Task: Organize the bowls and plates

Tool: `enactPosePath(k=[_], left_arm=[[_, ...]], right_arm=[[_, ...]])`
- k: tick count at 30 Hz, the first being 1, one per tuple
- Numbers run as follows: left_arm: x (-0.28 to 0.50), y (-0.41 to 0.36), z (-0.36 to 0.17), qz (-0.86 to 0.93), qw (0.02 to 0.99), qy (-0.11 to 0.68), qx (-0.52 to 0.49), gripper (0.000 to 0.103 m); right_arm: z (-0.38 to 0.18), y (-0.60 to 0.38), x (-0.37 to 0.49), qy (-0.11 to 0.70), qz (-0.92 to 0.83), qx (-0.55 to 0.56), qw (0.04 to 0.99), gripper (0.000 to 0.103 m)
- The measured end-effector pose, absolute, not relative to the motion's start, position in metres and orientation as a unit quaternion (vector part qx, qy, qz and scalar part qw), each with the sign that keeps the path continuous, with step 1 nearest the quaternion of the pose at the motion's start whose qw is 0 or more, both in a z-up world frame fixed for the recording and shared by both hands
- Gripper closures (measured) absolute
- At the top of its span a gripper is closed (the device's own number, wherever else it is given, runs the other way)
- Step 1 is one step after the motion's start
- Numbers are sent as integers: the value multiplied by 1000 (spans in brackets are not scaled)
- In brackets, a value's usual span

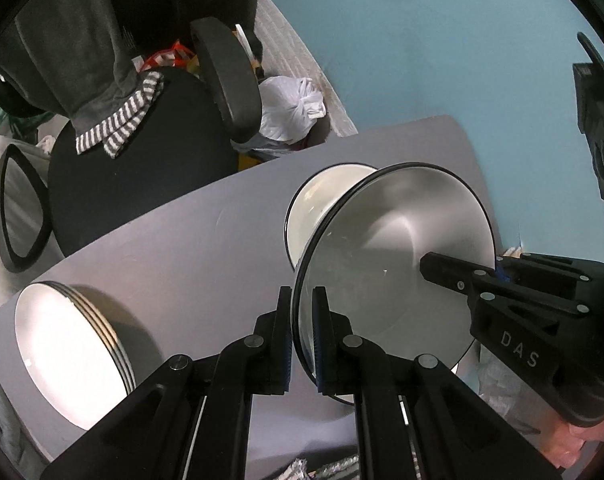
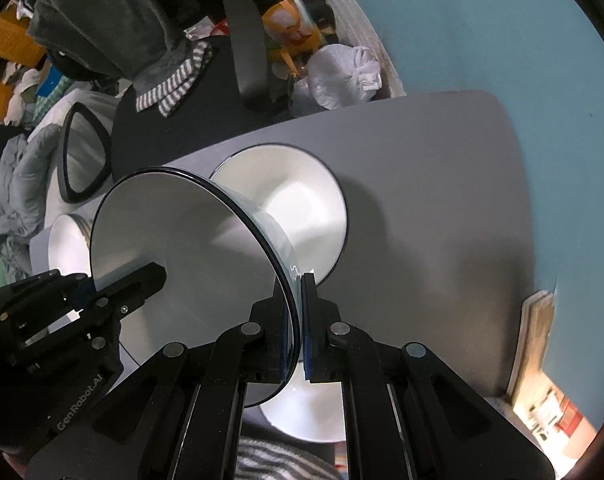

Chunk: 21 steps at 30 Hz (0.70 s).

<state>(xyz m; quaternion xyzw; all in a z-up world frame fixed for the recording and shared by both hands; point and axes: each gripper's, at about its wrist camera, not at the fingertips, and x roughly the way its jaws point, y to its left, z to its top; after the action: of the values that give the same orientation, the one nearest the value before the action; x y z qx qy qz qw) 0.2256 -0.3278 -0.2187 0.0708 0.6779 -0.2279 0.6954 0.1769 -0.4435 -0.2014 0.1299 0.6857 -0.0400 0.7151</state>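
Both grippers hold one white plate with a black rim (image 1: 394, 248) by opposite edges, lifted and tilted above the grey table (image 1: 173, 248). My left gripper (image 1: 303, 336) is shut on its near rim; my right gripper (image 1: 482, 276) clamps the far rim. In the right wrist view the same plate (image 2: 189, 240) is pinched by my right gripper (image 2: 297, 344), with my left gripper (image 2: 97, 292) on its left edge. Under it lies another white plate (image 2: 302, 208), also seen in the left wrist view (image 1: 318, 200). A stack of white plates (image 1: 65, 352) sits at the table's left.
A black office chair (image 1: 141, 184) with a grey garment and striped cloth stands behind the table. A white plastic bag (image 1: 289, 112) lies on the floor by the blue wall. Books or papers (image 2: 542, 360) lie past the table's right edge.
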Motion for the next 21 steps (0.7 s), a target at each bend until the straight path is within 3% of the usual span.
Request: enactPosePath(k=[21], left_arm=[[246, -353, -251, -215, 681, 693, 101, 95]], right_arm=[[-229, -473, 200, 706, -31, 152, 691, 97]])
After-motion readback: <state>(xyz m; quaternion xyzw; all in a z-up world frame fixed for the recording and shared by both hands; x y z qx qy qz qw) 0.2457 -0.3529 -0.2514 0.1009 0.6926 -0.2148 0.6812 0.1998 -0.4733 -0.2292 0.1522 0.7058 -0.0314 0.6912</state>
